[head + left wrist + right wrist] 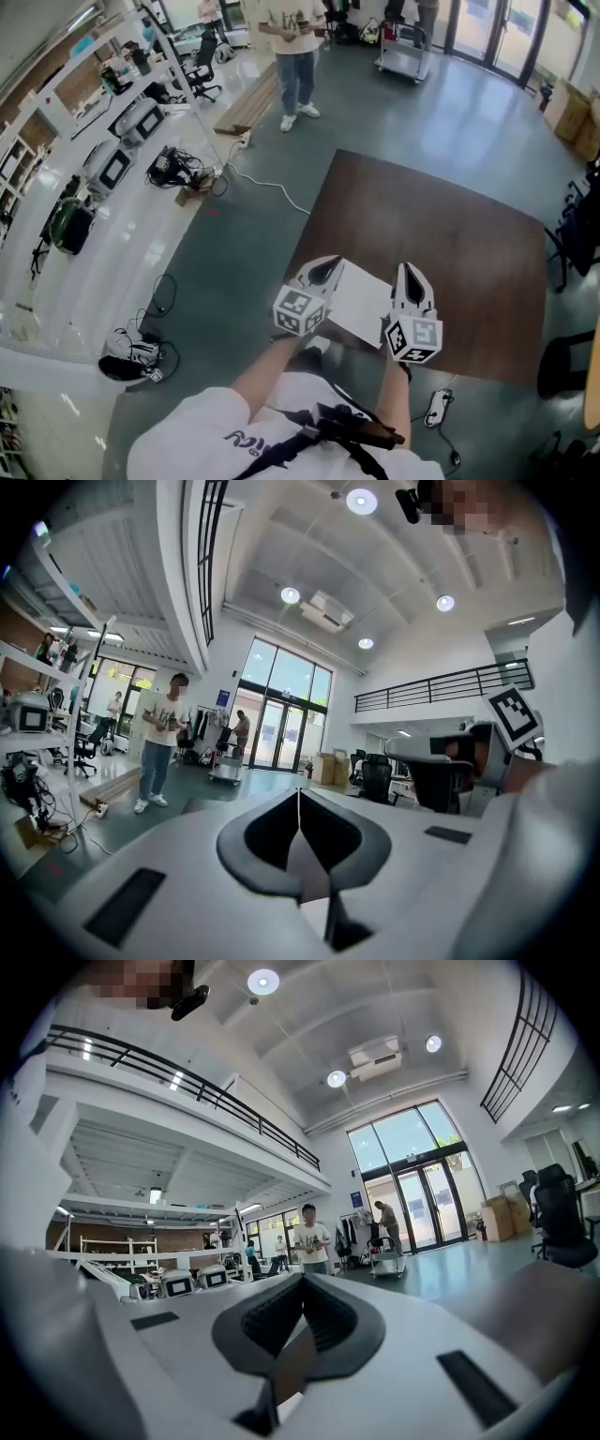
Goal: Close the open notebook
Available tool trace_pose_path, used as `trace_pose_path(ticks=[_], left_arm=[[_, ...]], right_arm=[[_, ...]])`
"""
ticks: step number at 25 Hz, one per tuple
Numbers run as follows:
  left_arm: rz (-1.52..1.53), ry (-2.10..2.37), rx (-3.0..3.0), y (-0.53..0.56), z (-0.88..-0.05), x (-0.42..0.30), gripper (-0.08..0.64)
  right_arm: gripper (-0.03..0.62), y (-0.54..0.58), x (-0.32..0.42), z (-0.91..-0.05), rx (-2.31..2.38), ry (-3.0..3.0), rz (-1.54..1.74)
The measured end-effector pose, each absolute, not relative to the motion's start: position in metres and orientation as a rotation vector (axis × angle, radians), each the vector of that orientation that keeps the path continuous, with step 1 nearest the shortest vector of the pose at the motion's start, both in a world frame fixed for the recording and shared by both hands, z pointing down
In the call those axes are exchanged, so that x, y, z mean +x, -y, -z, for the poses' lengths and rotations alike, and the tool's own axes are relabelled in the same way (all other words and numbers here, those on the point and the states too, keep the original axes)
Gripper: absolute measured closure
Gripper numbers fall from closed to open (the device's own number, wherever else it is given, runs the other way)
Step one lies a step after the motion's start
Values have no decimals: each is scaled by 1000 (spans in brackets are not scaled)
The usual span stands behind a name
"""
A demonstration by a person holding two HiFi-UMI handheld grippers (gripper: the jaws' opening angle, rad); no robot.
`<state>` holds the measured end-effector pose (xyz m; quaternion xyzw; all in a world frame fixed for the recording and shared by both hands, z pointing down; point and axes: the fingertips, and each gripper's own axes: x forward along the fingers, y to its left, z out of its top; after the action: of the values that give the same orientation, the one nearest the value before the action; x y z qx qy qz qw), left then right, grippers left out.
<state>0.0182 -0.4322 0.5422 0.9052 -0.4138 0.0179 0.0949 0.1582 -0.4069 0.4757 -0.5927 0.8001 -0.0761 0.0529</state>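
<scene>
I have both tongs clenched on nothing: the white left gripper [327, 267] and the white right gripper [410, 274] hang above the open white paper notebook [361, 302], which lies near the front edge of the dark brown rectangular table [450, 234].

The person is wearing a white short-sleeved T-shirt [202, 436] with dark lettering, and a black strap [309, 439] is crossing the chest. The left gripper [328, 265] and right gripper [408, 272] are showing white shells tapering toward dark grey, ribbed fingers [328, 1321]. Behind the fingers, each is carrying a white marker cube [300, 312] with black squares, and black rectangular insets [125, 907] are flanking the fingers.
</scene>
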Motion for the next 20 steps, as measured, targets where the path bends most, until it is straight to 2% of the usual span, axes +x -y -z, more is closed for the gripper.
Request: trace_pose_path(ticks=[5, 15, 18, 20], left_arm=[[-138, 1255, 2619, 446, -583, 0, 552], [-368, 1172, 2269, 437, -718, -50, 548], [-412, 1113, 2149, 424, -758, -61, 440], [-461, 1063, 2096, 415, -783, -61, 330]], right_arm=[[588, 429, 152, -494, -1771, -2474, 263], [588, 451, 161, -522, -1816, -2532, 339], [588, 453, 161, -532, -1841, -2542, 371], [588, 454, 157, -537, -1847, -2552, 384]])
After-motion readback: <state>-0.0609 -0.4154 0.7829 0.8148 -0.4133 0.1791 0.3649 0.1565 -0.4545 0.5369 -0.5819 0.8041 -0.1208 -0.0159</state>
